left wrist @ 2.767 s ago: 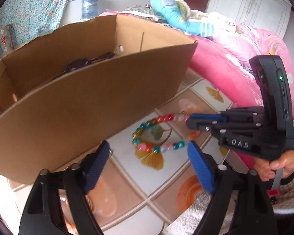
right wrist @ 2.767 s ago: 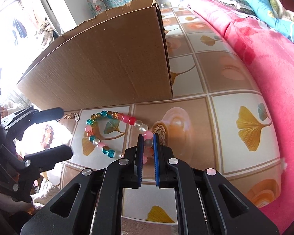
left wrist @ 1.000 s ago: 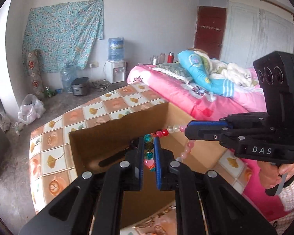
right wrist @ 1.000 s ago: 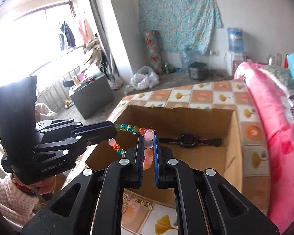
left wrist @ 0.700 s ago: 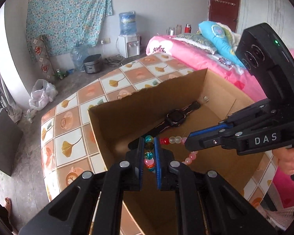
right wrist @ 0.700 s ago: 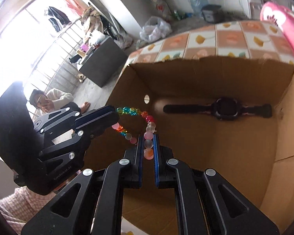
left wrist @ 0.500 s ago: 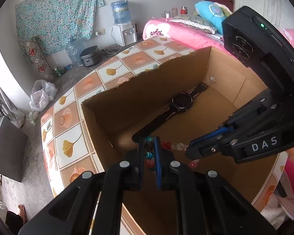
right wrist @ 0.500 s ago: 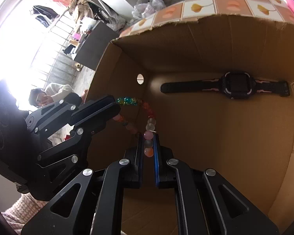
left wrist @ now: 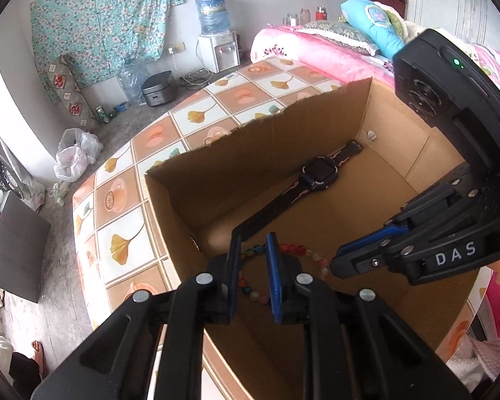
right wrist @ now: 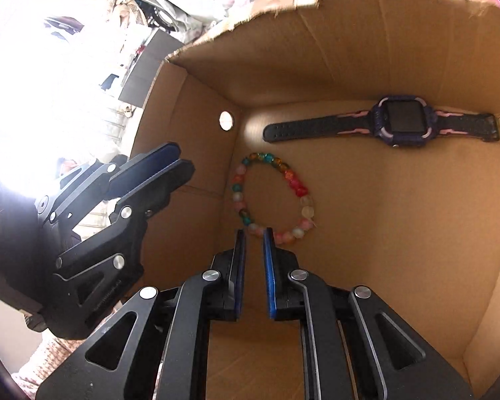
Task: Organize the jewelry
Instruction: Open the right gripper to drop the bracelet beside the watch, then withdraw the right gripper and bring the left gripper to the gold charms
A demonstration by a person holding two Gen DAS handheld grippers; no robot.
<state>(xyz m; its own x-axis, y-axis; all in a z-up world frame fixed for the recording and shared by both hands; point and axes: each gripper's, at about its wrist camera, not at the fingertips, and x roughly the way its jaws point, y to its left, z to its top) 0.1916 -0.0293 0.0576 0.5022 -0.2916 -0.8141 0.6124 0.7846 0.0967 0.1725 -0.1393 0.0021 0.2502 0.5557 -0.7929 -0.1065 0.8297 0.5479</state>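
Bracelet just let go inside the box

Cardboard box (right wrist: pixel 400 233) on the tiled desk (left wrist: pixel 123 206), watch (right wrist: pixel 403 123) flat along its far wall; bead bracelet (right wrist: pixel 273 196) loose on the floor beside it; left gripper (left wrist: pixel 252 253) and right gripper (right wrist: pixel 254 243) just parted, slightly open, empty; risk on withdrawal: a pad snagging beads and dragging the loop out.
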